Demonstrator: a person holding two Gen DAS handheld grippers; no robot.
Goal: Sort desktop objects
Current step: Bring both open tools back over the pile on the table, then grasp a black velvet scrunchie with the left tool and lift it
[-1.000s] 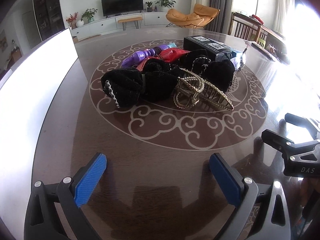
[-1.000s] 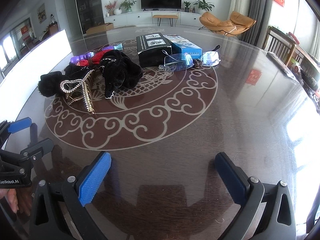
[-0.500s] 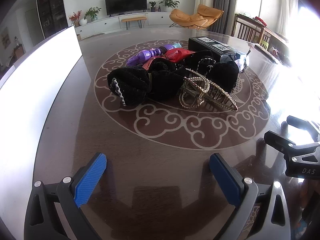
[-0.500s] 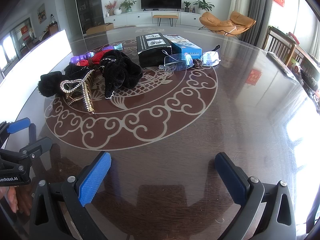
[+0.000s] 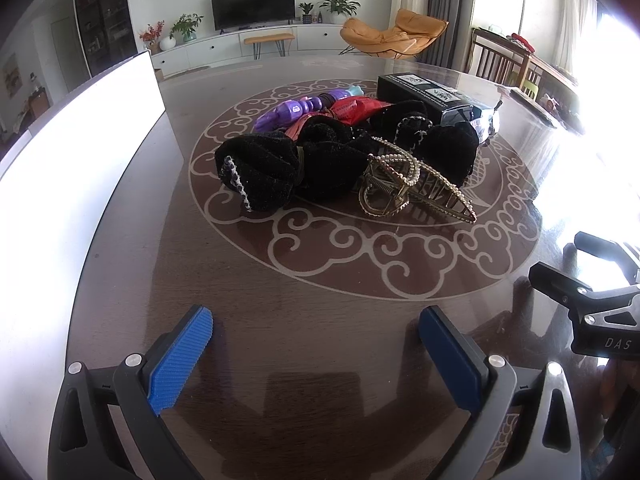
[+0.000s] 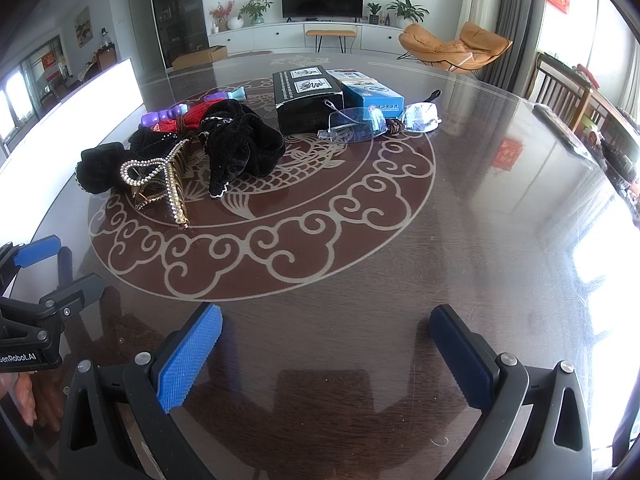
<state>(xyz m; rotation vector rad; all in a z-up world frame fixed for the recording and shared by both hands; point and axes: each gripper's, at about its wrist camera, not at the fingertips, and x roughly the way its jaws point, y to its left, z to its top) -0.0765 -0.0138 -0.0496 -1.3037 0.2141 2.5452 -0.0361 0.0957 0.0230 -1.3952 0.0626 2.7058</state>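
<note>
- The left gripper hangs just above the dark table, jaws spread wide, nothing between the blue pads.
- The right gripper sits low over the table beside it, also wide open and empty.
- Each tool shows at the edge of the other's view, side by side at the near edge of the table, well apart from the pile.
- The clutter lies on the round scroll pattern inlaid in the tabletop.
- A gold hair claw set with pearly beads lies nearest the left gripper, touching the black velvet hair ties.
- Behind the black hair ties are a purple plastic piece and something red; what the red thing is I can't quite tell from here.
- A black box stands farther back, with a blue box just beside it.
- A pair of clear glasses lies in front of the two boxes, touching them or nearly so.
- A bright white panel runs along the left side of the table.
- Fingers of a hand show at the lower left of the right view, under the left tool's handle.
</note>
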